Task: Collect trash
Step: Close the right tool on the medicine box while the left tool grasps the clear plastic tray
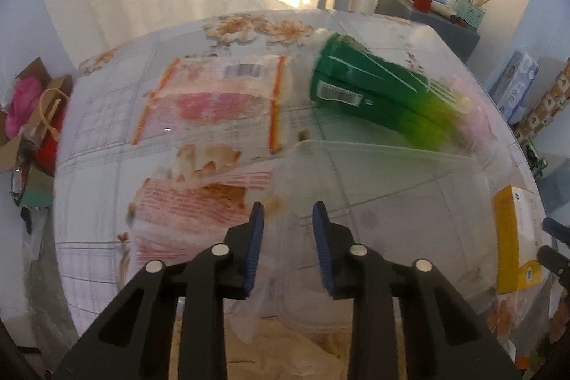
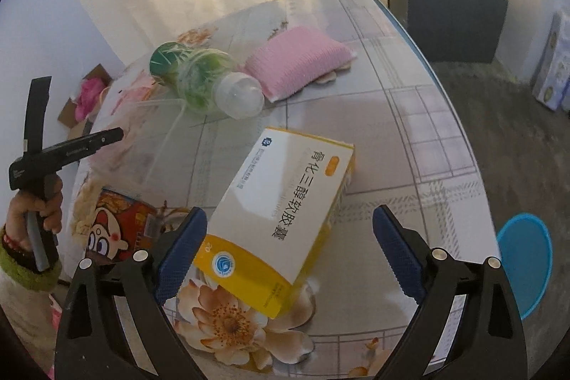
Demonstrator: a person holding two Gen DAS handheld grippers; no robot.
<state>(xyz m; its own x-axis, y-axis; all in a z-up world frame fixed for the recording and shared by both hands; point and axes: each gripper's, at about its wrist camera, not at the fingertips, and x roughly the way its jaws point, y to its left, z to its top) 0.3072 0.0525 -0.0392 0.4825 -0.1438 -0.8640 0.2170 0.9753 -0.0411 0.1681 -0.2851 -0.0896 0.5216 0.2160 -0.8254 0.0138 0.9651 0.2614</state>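
Taking the yellow-and-white medicine box (image 2: 285, 212) as the landmark, the scene ran left to right as follows.

Farthest to its left, off the table's edge, a cardboard box of pink stuff (image 1: 21, 109) sat on the floor. On the flowered table (image 2: 409, 138), two flat red-and-clear wrappers (image 1: 213, 95) lay spread well left of the box, one behind the other.

Next came the left gripper (image 1: 288, 219), angled down over a clear plastic bag (image 1: 374, 187). Its blue pads (image 1: 257, 230) stood narrowly apart, with thin film seemingly between them, though the blur left it unclear whether they pinched it. Judging by the task, the bag was the collection sack, being held open for trash.

Behind the bag, up and left of the box, a green bottle (image 2: 199, 77) lay on its side, clear cap toward the box. A pink sponge-like pad (image 2: 299, 63) lay just right of the bottle, far behind the box.

The box itself lay flat near the table's front edge, slanted, between the fingers of the right gripper (image 2: 290, 241). Those jaws were wide open and gripped nothing; the left pad was close to the box's corner, the right one clear of it. This looked like an approach for a grasp across the box's width.

A red cartoon packet (image 2: 117, 223) lay left of the box, under film, close enough to crowd the left finger. Right of the box, beyond the table, stood a blue round stool (image 2: 527, 259).
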